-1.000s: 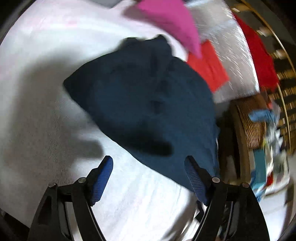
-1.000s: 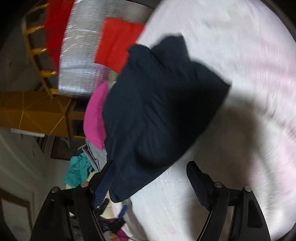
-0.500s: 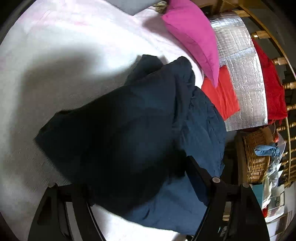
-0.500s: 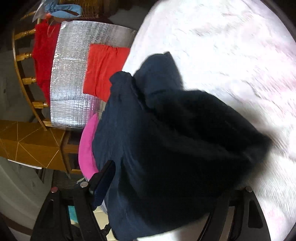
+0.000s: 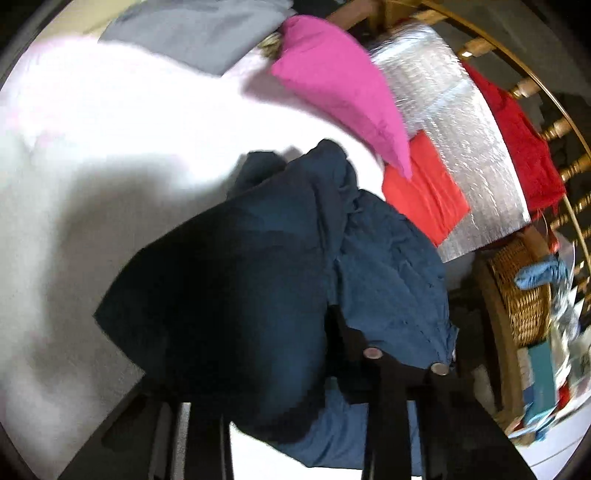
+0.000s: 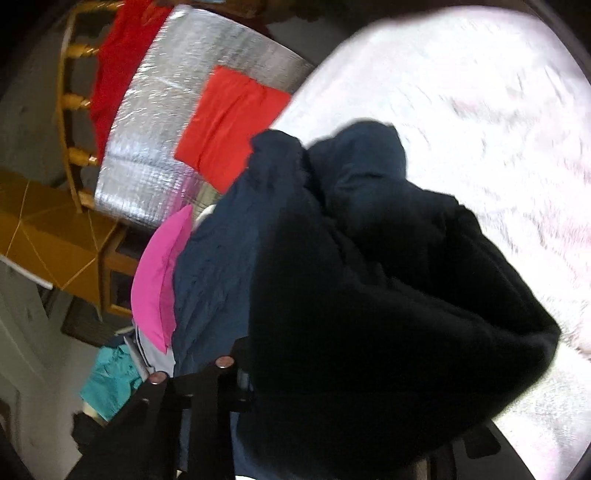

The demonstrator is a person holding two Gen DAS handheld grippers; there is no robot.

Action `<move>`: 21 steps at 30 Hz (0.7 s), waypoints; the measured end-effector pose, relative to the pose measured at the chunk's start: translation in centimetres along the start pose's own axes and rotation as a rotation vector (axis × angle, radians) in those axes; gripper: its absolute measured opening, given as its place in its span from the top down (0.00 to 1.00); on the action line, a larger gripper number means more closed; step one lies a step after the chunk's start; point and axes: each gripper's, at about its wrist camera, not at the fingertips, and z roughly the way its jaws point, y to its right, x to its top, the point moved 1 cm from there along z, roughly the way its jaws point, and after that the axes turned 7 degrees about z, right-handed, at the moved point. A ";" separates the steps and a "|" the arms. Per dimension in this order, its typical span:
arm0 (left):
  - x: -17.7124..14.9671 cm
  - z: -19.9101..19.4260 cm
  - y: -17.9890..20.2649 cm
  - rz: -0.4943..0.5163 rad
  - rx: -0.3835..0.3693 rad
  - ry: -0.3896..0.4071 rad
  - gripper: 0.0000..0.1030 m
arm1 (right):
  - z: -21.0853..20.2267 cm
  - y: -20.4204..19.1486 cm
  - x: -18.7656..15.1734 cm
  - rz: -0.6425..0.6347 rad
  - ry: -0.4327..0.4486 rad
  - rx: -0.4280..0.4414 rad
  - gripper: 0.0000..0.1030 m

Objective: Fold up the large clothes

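Note:
A dark navy garment (image 5: 280, 266) lies bunched on the white bed cover (image 5: 110, 155). In the left wrist view my left gripper (image 5: 295, 354) is shut on a fold of it; the cloth covers both fingers. In the right wrist view the same navy garment (image 6: 369, 288) fills the middle, and my right gripper (image 6: 332, 387) is shut on it, fingers buried under the dark fabric. The white bed cover (image 6: 480, 110) shows behind it.
A pink pillow (image 5: 343, 96), a red cloth (image 5: 424, 195) on a silver foil mat (image 5: 461, 129), and a grey garment (image 5: 195, 33) lie beyond. A wicker basket (image 5: 524, 295) stands at the right. A wooden rail (image 6: 74, 99) and teal cloth (image 6: 107, 384) stand left.
Both grippers moved in over the navy garment and closed on it; a second ago both were open and short of it. The cloth now bunches up over the fingers.

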 end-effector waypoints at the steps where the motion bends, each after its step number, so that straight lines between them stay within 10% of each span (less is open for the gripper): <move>1: 0.0 -0.3 0.1 0.014 0.001 0.009 0.72 | -0.4 -0.7 -0.2 -0.043 0.018 0.000 0.67; 21: -4.1 -6.5 -1.1 0.151 0.021 0.007 0.75 | -5.6 -0.5 -4.3 -0.268 -0.005 -0.044 0.68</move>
